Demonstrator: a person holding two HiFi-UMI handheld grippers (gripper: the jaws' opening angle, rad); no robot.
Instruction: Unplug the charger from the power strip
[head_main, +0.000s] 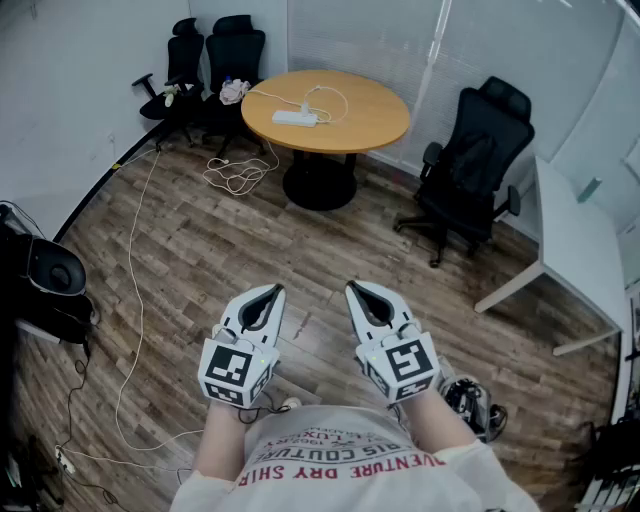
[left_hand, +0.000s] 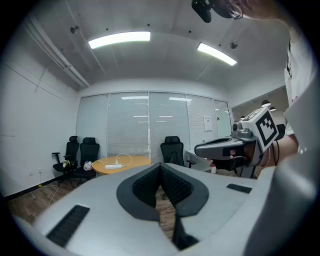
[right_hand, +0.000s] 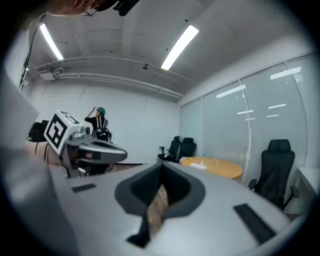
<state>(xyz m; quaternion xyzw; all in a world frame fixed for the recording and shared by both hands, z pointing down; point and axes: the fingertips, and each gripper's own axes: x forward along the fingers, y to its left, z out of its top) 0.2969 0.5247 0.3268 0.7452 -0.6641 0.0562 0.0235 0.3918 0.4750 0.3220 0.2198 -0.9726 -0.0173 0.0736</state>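
A white power strip (head_main: 294, 118) lies on the round wooden table (head_main: 365, 115) across the room. A white charger (head_main: 308, 107) stands plugged into it, and its thin cable loops over the tabletop. Both grippers are held side by side close to the person's chest, far from the table and pointing toward it. My left gripper (head_main: 273, 291) is shut with nothing between its jaws, and so is my right gripper (head_main: 354, 289). The left gripper view shows the table (left_hand: 131, 161) and the power strip (left_hand: 114, 166) small in the distance beyond the closed tips (left_hand: 160, 165). The right gripper (right_hand: 161, 165) view shows the table (right_hand: 220, 168) blurred.
Black office chairs stand at the back left (head_main: 232, 52) and to the right of the table (head_main: 470, 165). A white desk (head_main: 580, 240) runs along the right wall. White cables (head_main: 235, 175) trail over the wood floor (head_main: 200, 250). Dark equipment (head_main: 45, 280) sits at the left edge.
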